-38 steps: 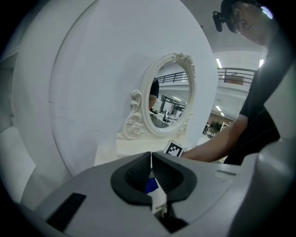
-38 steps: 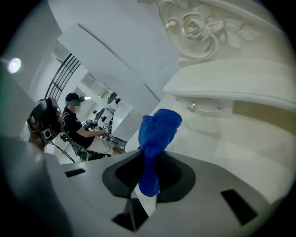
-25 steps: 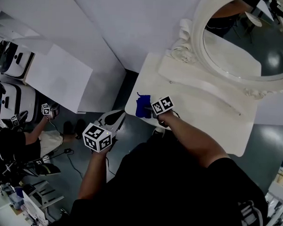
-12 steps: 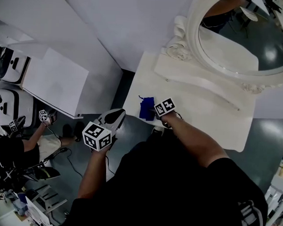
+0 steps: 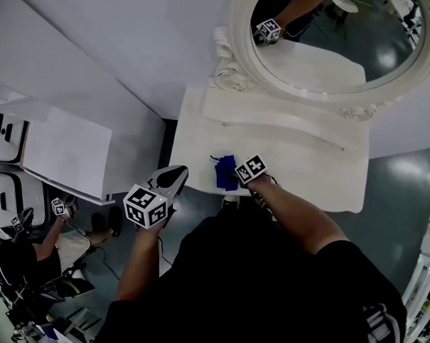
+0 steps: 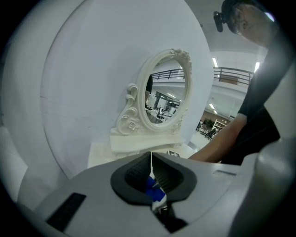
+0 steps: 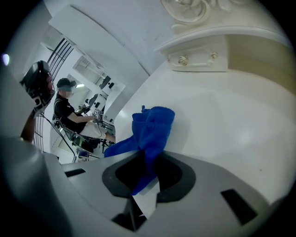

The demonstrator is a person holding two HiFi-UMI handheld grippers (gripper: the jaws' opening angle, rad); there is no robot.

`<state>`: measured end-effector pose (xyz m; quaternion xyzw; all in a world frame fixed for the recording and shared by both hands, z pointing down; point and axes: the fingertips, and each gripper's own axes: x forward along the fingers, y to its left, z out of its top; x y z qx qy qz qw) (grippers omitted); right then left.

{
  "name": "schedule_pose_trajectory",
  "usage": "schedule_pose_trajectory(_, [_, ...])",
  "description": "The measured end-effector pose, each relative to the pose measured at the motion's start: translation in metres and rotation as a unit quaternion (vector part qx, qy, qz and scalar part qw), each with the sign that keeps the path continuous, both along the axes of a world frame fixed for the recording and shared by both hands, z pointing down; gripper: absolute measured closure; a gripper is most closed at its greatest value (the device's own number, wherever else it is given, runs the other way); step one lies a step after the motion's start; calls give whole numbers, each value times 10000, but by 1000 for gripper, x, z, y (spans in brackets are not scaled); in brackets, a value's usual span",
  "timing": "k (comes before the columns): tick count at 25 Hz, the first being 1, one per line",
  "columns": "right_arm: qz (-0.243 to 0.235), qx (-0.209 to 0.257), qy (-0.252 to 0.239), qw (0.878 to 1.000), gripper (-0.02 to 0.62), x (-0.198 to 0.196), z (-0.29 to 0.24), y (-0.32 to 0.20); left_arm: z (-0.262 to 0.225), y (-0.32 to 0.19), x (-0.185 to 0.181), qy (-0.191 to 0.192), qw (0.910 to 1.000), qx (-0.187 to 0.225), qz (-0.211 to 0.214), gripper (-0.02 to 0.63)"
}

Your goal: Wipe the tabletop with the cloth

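A blue cloth [image 5: 224,172] lies bunched near the front left of the white tabletop [image 5: 307,168]. My right gripper [image 5: 234,174] is shut on it. In the right gripper view the cloth [image 7: 151,126] rises from between the jaws of the right gripper [image 7: 149,162] and rests on the tabletop [image 7: 231,125]. My left gripper [image 5: 173,175] hangs off the table's front left corner, above the floor. In the left gripper view the left gripper [image 6: 151,158] has its pads touching and holds nothing; a bit of blue shows through the gap below them.
An oval mirror [image 5: 335,37] in an ornate white frame stands at the back of the table on a raised base [image 5: 274,120]. The wall is right behind it. White boxes [image 5: 66,154] and another person [image 5: 16,247] are at the left on the floor.
My right gripper has dragged the cloth to the right, away from the table's left edge. The head view has tilted up, showing more mirror. The left gripper has stayed put.
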<state>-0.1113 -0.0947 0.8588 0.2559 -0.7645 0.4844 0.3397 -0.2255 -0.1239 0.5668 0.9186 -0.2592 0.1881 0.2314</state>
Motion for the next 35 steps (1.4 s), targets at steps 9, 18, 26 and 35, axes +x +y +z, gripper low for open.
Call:
schedule_pose_trajectory(9, [666,-56,292,9973,537,116,2,35,-5,-3,76,79,9981,91,605,586])
schedule_pose_trajectory(18, [1527,-210,617,9861,535,250,0,90,-8,4,161,190,9922,79,1227,586])
schedule_pose_trajectory(26, [2282,-266,984,9683,532,362,-2,146,-10,13,225,231,9858,92,1660,586])
schedule_pose_trajectory(35, [3230,-361,1213,9379,529,467,-4,206,-10,23,284,230,9794,75,2007,586])
